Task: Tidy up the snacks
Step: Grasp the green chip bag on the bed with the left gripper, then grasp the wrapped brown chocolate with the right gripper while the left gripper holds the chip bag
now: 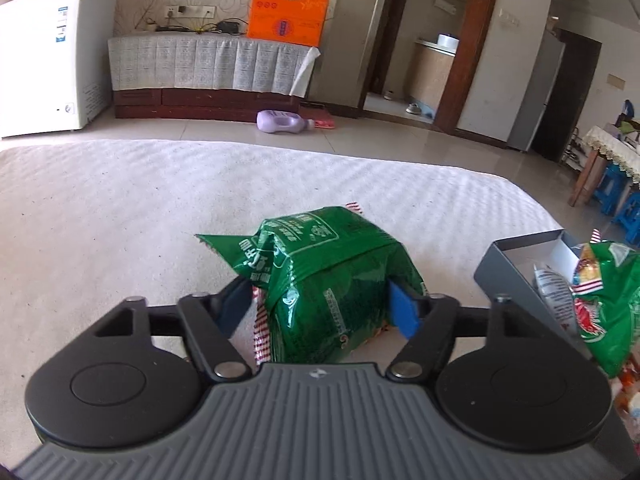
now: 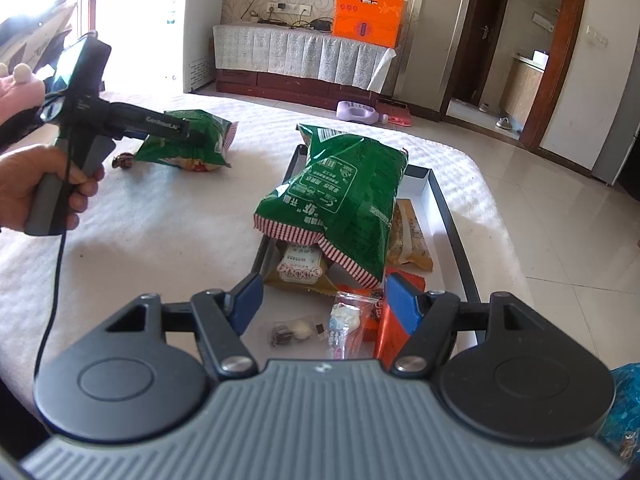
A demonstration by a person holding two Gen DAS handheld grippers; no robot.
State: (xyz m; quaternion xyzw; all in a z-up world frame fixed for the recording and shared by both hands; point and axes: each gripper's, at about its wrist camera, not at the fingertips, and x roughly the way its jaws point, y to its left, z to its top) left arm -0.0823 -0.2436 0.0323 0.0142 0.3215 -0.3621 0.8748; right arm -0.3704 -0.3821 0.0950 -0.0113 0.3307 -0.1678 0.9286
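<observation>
slippage is the worry — left tongs clenched on a puffy green snack bag may lose it; right tongs released above the tray.

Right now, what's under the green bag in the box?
Under the green bag in the box: a tan packet and an orange-brown wrapper, each partly covered. Anything deeper is hidden.

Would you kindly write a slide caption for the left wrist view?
Left gripper shut on a green snack bag on the white bedspread, grey box at right.
</observation>
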